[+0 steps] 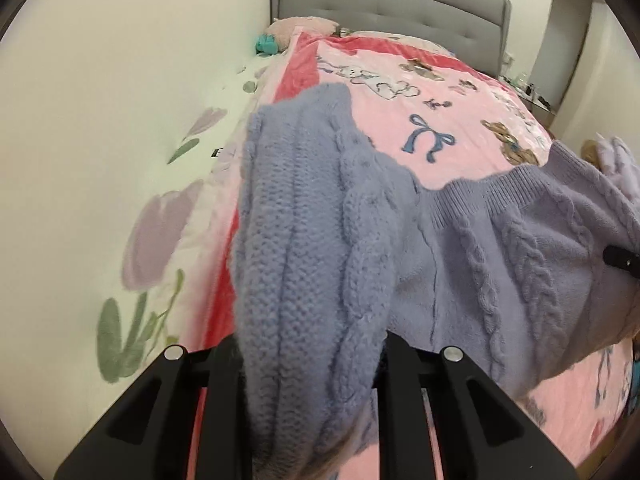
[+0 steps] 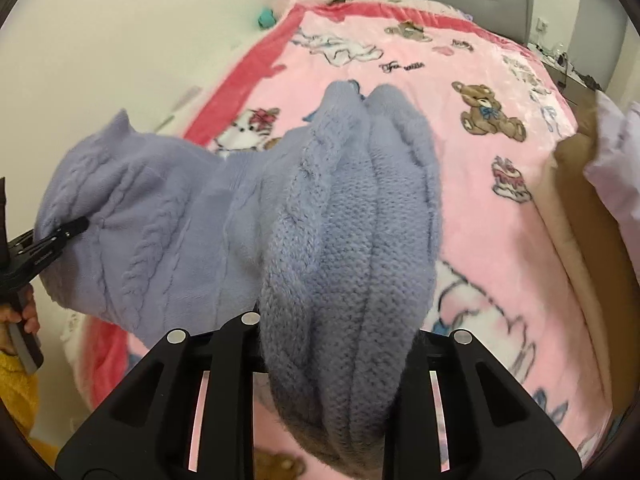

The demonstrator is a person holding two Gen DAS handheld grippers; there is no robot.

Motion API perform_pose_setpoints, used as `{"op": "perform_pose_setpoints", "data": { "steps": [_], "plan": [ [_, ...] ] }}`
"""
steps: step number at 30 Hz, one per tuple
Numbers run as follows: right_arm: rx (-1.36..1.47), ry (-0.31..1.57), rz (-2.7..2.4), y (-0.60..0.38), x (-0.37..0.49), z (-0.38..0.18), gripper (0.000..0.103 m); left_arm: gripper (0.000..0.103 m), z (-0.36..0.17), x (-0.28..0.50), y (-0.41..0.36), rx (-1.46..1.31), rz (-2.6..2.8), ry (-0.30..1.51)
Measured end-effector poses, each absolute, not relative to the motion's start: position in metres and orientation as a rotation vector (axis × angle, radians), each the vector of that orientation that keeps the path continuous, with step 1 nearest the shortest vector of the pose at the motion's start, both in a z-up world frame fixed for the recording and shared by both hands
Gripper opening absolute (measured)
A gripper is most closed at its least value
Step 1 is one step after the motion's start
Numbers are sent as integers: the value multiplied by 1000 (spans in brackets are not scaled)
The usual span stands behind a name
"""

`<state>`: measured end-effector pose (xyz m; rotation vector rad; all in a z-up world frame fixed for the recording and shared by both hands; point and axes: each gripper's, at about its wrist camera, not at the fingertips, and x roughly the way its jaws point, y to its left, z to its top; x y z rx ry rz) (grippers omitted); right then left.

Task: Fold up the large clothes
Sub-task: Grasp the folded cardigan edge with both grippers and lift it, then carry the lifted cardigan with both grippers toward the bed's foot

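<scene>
A lilac cable-knit sweater (image 1: 500, 248) hangs above the bed, stretched between both grippers. In the left wrist view my left gripper (image 1: 310, 348) is shut on a thick bunched fold of the knit, which covers the fingertips. In the right wrist view my right gripper (image 2: 336, 332) is shut on another bunched fold of the sweater (image 2: 160, 220). The left gripper (image 2: 60, 236) shows at that view's left edge, clamped on the knit, with a hand (image 2: 28, 312) below it. The right gripper's tip (image 1: 620, 260) shows at the right edge of the left wrist view.
A pink cartoon-print blanket (image 1: 460, 120) with a red border covers the bed under the sweater. A grey padded headboard (image 1: 380, 0) stands at the far end, a wall runs along the left side, and a cluttered nightstand (image 1: 532, 88) stands at the right. Pale lilac fabric (image 2: 612, 160) hangs at the right.
</scene>
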<state>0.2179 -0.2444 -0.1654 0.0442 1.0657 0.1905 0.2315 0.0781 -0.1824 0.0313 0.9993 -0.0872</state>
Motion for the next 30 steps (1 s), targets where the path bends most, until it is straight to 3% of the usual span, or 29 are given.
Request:
{"op": "perform_pose_setpoints", "data": {
  "steps": [7, 13, 22, 30],
  "plan": [
    [166, 1170, 153, -241, 110, -147, 21, 18, -150, 147, 81, 41, -193, 1054],
    [437, 1212, -16, -233, -9, -147, 21, 18, -146, 89, 51, 62, -322, 1119],
    [598, 1071, -256, -271, -113, -112, 21, 18, -103, 63, -28, 232, -582, 943],
    [516, 834, -331, -346, -120, -39, 21, 18, -39, 81, -124, 205, -712, 772]
  ]
}}
